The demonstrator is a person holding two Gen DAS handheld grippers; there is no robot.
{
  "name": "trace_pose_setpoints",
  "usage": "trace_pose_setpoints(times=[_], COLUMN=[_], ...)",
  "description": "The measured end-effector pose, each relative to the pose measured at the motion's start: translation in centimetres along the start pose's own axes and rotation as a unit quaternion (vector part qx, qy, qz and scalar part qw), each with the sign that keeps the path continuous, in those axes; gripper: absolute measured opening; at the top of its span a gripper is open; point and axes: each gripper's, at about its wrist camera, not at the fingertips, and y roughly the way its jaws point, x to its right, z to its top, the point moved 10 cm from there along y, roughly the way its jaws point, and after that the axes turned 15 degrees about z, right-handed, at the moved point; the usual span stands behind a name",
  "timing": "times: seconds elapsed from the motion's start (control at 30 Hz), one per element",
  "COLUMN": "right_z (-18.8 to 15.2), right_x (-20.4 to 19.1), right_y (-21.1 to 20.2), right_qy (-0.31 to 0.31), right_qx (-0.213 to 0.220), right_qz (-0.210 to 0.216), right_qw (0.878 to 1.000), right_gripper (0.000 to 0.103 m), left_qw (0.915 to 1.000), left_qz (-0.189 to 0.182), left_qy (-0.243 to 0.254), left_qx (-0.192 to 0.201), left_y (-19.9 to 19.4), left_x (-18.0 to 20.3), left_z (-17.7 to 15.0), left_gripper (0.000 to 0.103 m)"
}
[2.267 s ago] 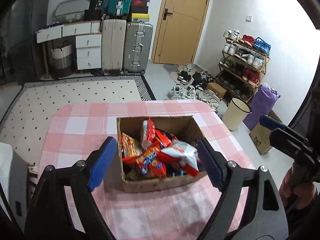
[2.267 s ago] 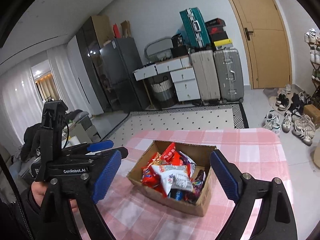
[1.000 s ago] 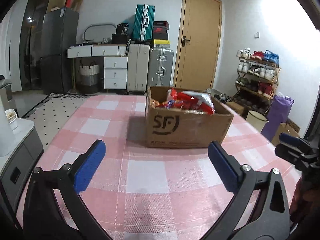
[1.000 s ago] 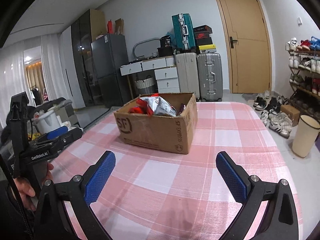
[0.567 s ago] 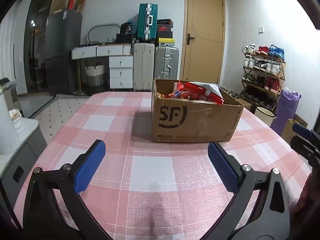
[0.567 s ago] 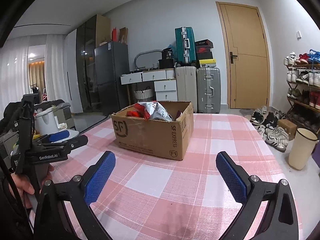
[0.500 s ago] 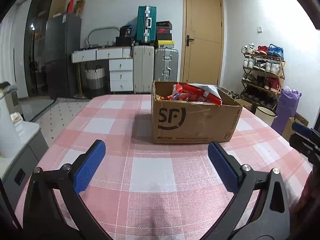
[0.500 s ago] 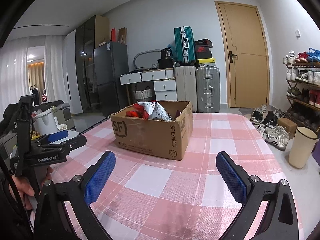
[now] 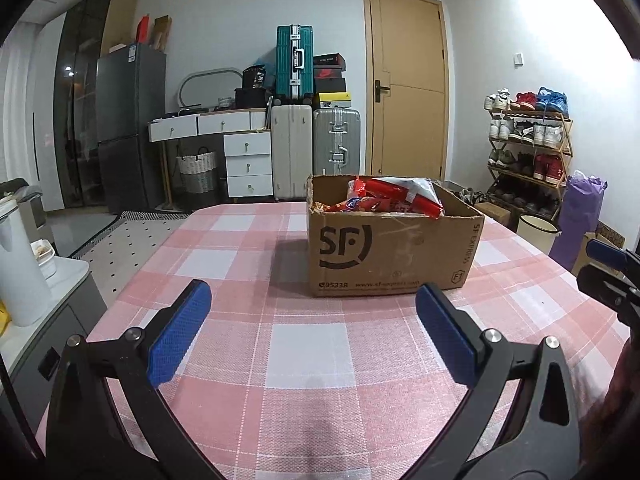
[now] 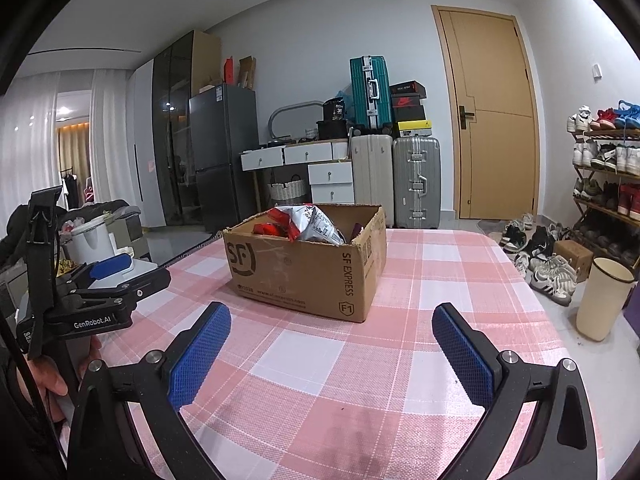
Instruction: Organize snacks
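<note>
Cardboard box [image 9: 394, 252] already holds the snack packets [image 9: 394, 198]; our left hand-held gripper [image 9: 312, 334] and right hand-held gripper [image 10: 330, 354] hover wide open, empty; sorted or awaiting sorting, we cannot tell.

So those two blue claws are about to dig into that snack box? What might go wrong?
Both the left gripper and right gripper hang open, short of the cardboard box.

1. The snack bags are heaped above the rim; pulling one may drag others onto the table.
2. The puffy silver bag might slip or get crushed between the fingers.
3. The box looks light, so a nudge may slide it on the cloth.
</note>
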Motion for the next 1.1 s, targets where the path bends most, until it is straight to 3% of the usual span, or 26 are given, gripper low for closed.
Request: trace_pose_setpoints(times=[1.1], right_z=[0.06], right_x=[-0.51], right_y=[-0.60], right_qy=[-0.008], right_qx=[0.004], right_qz=[-0.002], right_qw=[1.000], right_gripper=[0.103], left_qw=[1.0000], left_qz=[0.005], left_qy=[0.000], left_qx=[0.004], left_y=[-0.35], left_x=[-0.44], left_z=[-0.25], left_gripper=[0.102])
